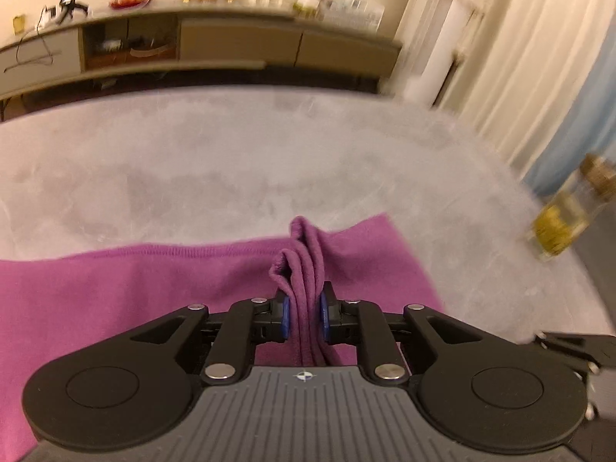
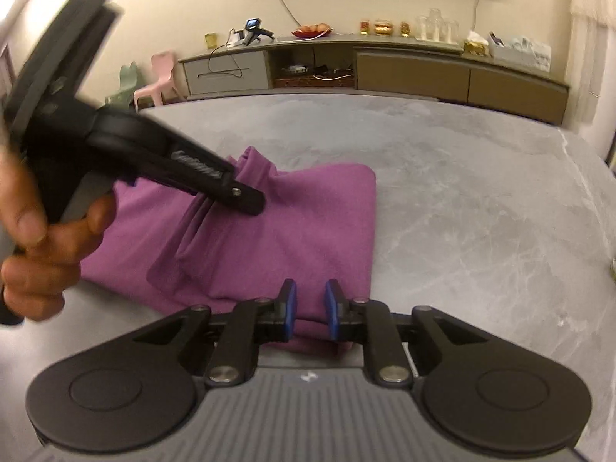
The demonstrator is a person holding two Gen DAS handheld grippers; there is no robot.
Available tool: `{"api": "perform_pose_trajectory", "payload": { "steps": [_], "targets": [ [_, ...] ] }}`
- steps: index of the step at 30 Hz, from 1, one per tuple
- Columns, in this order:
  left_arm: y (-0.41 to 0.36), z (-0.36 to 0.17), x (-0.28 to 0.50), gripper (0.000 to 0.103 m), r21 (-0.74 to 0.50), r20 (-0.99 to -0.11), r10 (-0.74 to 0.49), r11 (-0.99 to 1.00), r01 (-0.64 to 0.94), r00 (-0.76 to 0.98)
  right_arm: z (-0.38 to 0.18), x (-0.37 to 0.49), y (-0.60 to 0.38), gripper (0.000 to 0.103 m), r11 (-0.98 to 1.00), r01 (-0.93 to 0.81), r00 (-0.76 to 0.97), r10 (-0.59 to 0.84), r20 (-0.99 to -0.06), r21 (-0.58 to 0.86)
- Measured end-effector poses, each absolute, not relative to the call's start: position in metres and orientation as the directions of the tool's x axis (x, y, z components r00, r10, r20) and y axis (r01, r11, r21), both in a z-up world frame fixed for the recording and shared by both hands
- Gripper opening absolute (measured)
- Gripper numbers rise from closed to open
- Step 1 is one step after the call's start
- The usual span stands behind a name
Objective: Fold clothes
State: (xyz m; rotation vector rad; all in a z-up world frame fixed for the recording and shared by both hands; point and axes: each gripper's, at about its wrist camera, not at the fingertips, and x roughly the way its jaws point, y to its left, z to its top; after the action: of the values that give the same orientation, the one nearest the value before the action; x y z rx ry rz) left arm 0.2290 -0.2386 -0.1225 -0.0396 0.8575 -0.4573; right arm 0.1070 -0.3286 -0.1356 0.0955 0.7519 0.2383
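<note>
A purple garment (image 1: 161,281) lies folded on the grey marble table (image 1: 231,161). My left gripper (image 1: 304,308) is shut on a bunched fold of the garment, which sticks up between the blue pads. In the right wrist view the left gripper (image 2: 246,198) pinches that fold and lifts it above the rest of the garment (image 2: 308,223). My right gripper (image 2: 311,304) is open and empty. It hovers over the garment's near edge, and purple cloth shows in the gap between its blue pads (image 2: 332,306).
A glass bottle of yellow liquid (image 1: 566,223) stands at the table's right edge. A long low cabinet (image 2: 385,65) with clutter on top runs along the far wall. Small pink and green chairs (image 2: 154,81) stand at its left. White curtains (image 1: 519,57) hang at the right.
</note>
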Motion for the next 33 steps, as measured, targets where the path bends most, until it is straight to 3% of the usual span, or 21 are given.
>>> {"api": "perform_pose_trajectory", "payload": {
  "steps": [4, 9, 16, 22, 25, 27, 33],
  "targets": [
    [-0.239, -0.13, 0.234, 0.017, -0.206, -0.74, -0.384, 0.911, 0.359, 0.551, -0.127, 0.108, -0.346, 0.019, 0.96, -0.107, 0.763, 0.246, -0.598, 0.26],
    [-0.23, -0.142, 0.241, 0.025, -0.226, -0.755, -0.362, 0.926, 0.301, 0.546, -0.147, 0.122, -0.358, 0.019, 0.96, -0.061, 0.67, 0.241, -0.702, 0.272],
    [-0.232, -0.108, 0.221, 0.026, -0.214, -0.687, -0.39, 0.915, 0.343, 0.612, -0.133, 0.111, -0.377, 0.021, 0.937, -0.042, 0.737, 0.264, -0.622, 0.347],
    [-0.245, -0.112, 0.224, 0.026, -0.178, -0.699, -0.383, 0.911, 0.371, 0.603, -0.144, 0.12, -0.336, 0.021, 0.961, -0.131, 0.716, 0.263, -0.647, 0.245],
    [-0.242, -0.118, 0.219, 0.018, -0.168, -0.712, -0.375, 0.912, 0.374, 0.593, -0.145, 0.113, -0.327, 0.019, 0.973, -0.155, 0.701, 0.23, -0.675, 0.171],
    [-0.241, -0.122, 0.215, 0.018, -0.161, -0.721, -0.369, 0.912, 0.376, 0.587, -0.143, 0.109, -0.325, 0.019, 0.975, -0.168, 0.696, 0.221, -0.683, 0.144],
    [-0.236, -0.134, 0.204, 0.017, -0.141, -0.745, -0.352, 0.913, 0.383, 0.567, -0.138, 0.104, -0.33, 0.021, 0.974, -0.158, 0.7, 0.228, -0.677, 0.165]
  ]
}}
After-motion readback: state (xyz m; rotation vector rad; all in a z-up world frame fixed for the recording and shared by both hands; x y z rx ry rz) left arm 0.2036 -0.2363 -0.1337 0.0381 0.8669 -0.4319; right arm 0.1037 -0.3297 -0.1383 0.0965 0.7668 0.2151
